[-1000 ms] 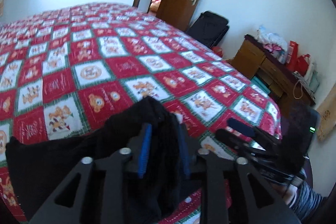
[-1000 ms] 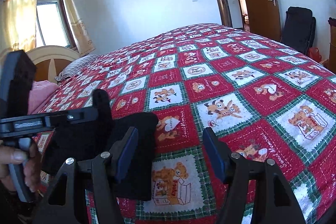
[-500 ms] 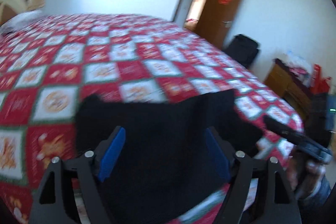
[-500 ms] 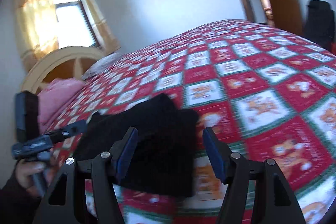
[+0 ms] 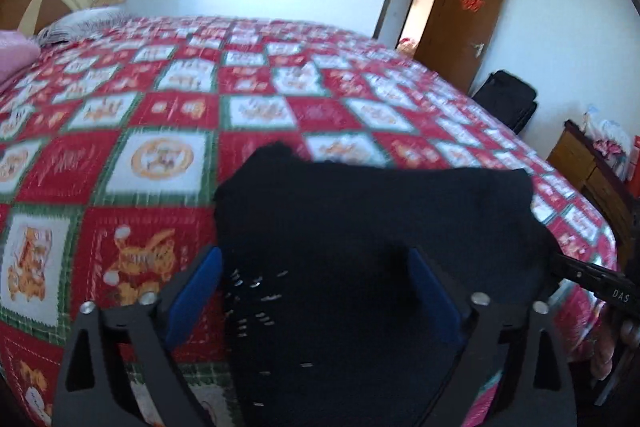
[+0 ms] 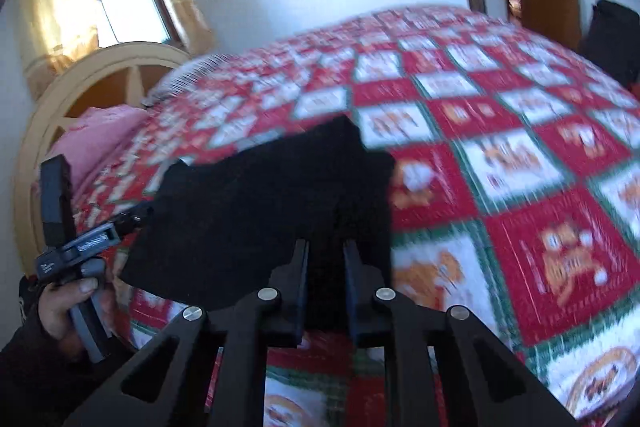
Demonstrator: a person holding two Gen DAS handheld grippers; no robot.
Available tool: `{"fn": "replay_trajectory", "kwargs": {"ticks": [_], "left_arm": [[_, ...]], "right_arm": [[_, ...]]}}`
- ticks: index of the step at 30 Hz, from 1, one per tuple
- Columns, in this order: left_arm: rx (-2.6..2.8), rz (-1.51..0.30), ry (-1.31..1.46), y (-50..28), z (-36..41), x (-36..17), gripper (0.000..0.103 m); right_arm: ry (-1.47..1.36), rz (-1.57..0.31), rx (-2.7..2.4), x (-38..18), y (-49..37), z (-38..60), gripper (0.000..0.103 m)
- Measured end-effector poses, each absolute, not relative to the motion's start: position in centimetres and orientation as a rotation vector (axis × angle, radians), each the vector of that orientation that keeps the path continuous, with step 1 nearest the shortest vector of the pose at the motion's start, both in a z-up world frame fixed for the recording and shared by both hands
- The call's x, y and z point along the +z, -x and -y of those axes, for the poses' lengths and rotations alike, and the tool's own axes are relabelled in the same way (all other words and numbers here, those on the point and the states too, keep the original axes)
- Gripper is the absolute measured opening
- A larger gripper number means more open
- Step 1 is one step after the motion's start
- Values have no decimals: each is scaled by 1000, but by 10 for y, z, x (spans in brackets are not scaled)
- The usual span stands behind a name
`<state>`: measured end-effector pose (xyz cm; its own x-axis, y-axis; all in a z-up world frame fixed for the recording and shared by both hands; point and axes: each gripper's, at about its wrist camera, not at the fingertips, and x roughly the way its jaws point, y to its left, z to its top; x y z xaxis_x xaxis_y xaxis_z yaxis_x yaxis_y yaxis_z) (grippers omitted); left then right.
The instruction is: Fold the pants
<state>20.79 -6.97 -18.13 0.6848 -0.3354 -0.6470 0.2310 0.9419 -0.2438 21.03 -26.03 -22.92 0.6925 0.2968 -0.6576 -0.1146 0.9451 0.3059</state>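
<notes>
The black pants (image 5: 372,227) lie bunched in a thick, partly folded block near the foot edge of the bed (image 5: 160,115), on its red-and-white patchwork cover. They look like soft, matte knit cloth — light, limp and not at all slippery or fragile, so they should drape and sag wherever they are unsupported, and the layers are likely to slide over each other unless pinched together.

In the left wrist view the left gripper (image 5: 316,287) has its 2 blue-padded fingers (image 5: 196,291) spread wide apart on either side of the near end of the cloth; the fabric lies between them but they do not pinch it. In the right wrist view the right gripper (image 6: 326,275) has its fingers drawn close together with dark cloth in the narrow gap — by the look of it clamped on the near edge of the pants (image 6: 260,211), though motion blur makes the exact contact hard to confirm.

Since the cloth is thick where doubled, a sound hold would take all layers at a corner or along a folded edge, 1 gripper at each end, keeping the span taut so the middle does not droop. A grip on only the top layer would probably peel the stack open rather than carry it.
</notes>
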Motion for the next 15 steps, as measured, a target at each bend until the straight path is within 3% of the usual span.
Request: {"fn": "replay_trajectory", "kwargs": {"ticks": [5,7,11,14,15], "left_arm": [[-331,-749,178,-205,65,-181,99],[-327,-741,200,-203,62,-178,99],[-329,-728,204,-202,65,-173,99],[-327,-723,180,-201,70,-170,99],[-328,-721,171,-201,71,-170,99]], "right_arm": [[-242,-773,210,-225,-208,262,18],[-206,-743,157,-217,-204,260,26],[-123,-620,146,-187,-199,243,29],[-151,-586,281,-174,-210,227,52],[-165,-580,322,-173,-216,222,55]]}}
